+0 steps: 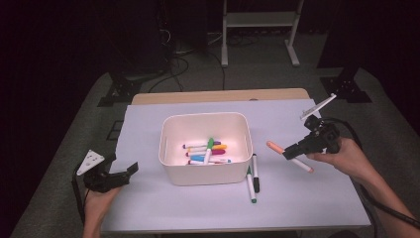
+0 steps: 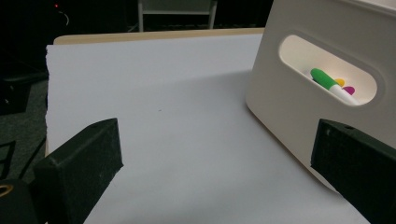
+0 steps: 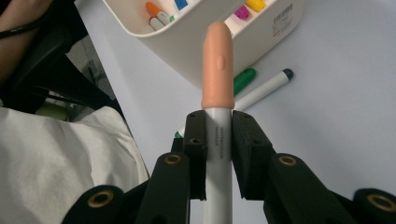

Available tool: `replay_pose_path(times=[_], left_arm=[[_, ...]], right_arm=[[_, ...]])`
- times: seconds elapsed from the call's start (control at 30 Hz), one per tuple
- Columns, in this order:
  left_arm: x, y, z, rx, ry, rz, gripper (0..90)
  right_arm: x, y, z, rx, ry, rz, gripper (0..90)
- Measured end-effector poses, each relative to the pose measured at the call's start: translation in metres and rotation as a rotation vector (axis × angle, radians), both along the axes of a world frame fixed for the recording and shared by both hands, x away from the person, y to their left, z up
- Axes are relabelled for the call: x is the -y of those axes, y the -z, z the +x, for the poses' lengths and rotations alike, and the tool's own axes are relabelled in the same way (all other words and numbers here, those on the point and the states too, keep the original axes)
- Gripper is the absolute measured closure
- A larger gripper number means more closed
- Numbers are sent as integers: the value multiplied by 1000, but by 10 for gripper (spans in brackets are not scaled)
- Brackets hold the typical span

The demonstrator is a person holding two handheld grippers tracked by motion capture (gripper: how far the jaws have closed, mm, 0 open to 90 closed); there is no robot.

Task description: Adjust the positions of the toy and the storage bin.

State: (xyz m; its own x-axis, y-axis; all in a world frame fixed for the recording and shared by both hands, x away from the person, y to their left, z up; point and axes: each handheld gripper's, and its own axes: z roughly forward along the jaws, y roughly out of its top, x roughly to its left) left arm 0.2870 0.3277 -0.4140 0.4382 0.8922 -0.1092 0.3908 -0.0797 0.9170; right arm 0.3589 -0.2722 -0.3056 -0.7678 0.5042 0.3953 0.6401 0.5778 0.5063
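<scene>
A white bin stands mid-table with several coloured markers inside. My right gripper hovers to the right of the bin, shut on a white marker with a peach cap; in the right gripper view the marker runs between both pads, cap pointing toward the bin. My left gripper rests open at the table's left, nothing between its jaws, facing the bin's handle slot. Two markers, one green-capped and one black-capped, lie on the table by the bin's right side.
A white sheet covers the tabletop, whose wooden edge shows at the back. Dark stands and a white frame sit on the floor beyond. A person's forearm comes in at the bottom right.
</scene>
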Motion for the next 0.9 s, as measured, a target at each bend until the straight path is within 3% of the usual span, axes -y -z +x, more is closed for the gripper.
replay_pose_path(times=[0.4,0.9], left_arm=[[0,0,0,1,4,1,7],[0,0,0,0,4,2,7]], right_arm=[[-32,-34,7,48,-65,-18,754],[-77,-61,15,52,-162,-20,754]])
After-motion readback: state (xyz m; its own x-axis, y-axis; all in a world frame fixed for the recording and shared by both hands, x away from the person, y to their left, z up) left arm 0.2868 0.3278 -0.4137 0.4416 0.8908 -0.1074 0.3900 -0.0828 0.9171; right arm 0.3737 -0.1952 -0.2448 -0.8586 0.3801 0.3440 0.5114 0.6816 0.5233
